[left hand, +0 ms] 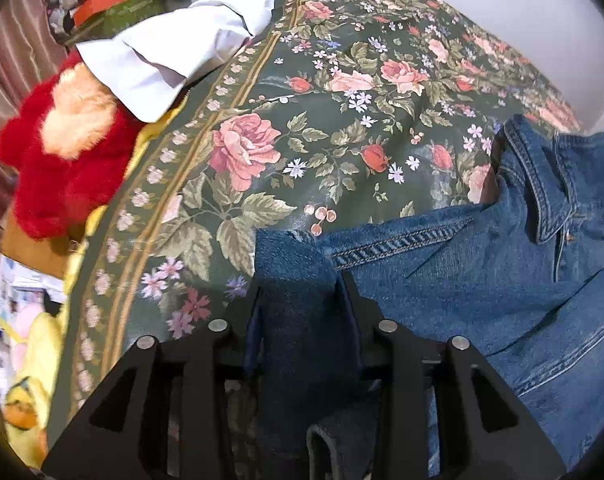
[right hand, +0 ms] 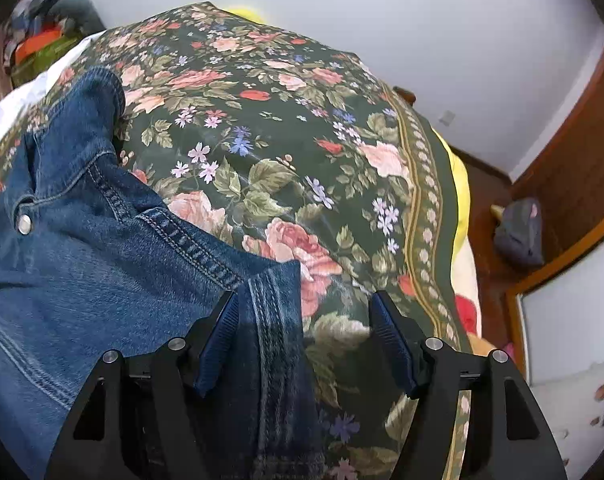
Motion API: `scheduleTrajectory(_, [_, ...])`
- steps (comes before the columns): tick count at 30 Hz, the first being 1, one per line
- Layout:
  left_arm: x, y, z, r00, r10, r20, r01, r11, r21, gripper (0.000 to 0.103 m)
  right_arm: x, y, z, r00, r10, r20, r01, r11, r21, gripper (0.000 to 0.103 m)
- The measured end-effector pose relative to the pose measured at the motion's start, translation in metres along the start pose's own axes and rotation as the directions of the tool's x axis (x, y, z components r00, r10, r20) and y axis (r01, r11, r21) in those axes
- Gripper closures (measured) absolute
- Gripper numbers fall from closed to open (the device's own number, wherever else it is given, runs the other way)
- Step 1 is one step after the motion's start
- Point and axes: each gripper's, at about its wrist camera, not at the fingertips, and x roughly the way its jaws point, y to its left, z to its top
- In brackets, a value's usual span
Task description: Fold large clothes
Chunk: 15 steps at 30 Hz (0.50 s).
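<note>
A blue denim jacket (left hand: 482, 280) lies spread on a bed covered by a dark green floral bedspread (left hand: 302, 140), its collar (left hand: 542, 200) toward the far side. My left gripper (left hand: 300, 284) stands narrowly open over the jacket's left corner, and a fold of denim lies loosely between its jaws. In the right wrist view the jacket (right hand: 82, 260) fills the left side, with a metal snap (right hand: 24, 224) showing. My right gripper (right hand: 304, 296) is wide open. Its left pad touches the jacket's seamed corner, and its right pad hangs apart over the bedspread (right hand: 282, 140).
A red plush toy (left hand: 62, 168), a white cloth (left hand: 174, 52) and a pile of things (left hand: 110, 4) sit along the bed's left side. Yellow bedding (left hand: 34, 360) shows under the spread. At the right are wooden furniture (right hand: 574, 168) and a grey bundle (right hand: 520, 232) on the floor.
</note>
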Motion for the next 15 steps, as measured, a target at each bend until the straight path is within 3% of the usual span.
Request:
scheduleTrajectory(4, [-0.020, -0.007, 0.000, 0.999, 0.051, 0.003, -0.051, 0.998, 0.034, 0.067, -0.030, 0.002, 0.000, 0.999, 0.029, 0.024, -0.029, 1.000, -0.012, 0.038])
scheduleTrajectory(8, [-0.057, -0.017, 0.002, 0.999, 0.027, 0.044, -0.029, 0.998, 0.053, 0.065, -0.075, 0.007, 0.002, 0.991, 0.098, 0.091, -0.096, 0.995, -0.020, 0.038])
scheduleTrajectory(11, [-0.091, -0.032, -0.003, 0.994, -0.010, 0.105, 0.001, 0.996, 0.093, 0.053, -0.113, 0.016, -0.001, 0.974, 0.192, 0.121, -0.188, 0.981, -0.042, 0.038])
scheduleTrajectory(15, [-0.133, -0.056, -0.019, 0.984, -0.065, 0.164, 0.038, 0.986, 0.164, 0.048, -0.149, 0.028, -0.014, 0.957, 0.254, 0.141, -0.246, 0.966, -0.076, 0.036])
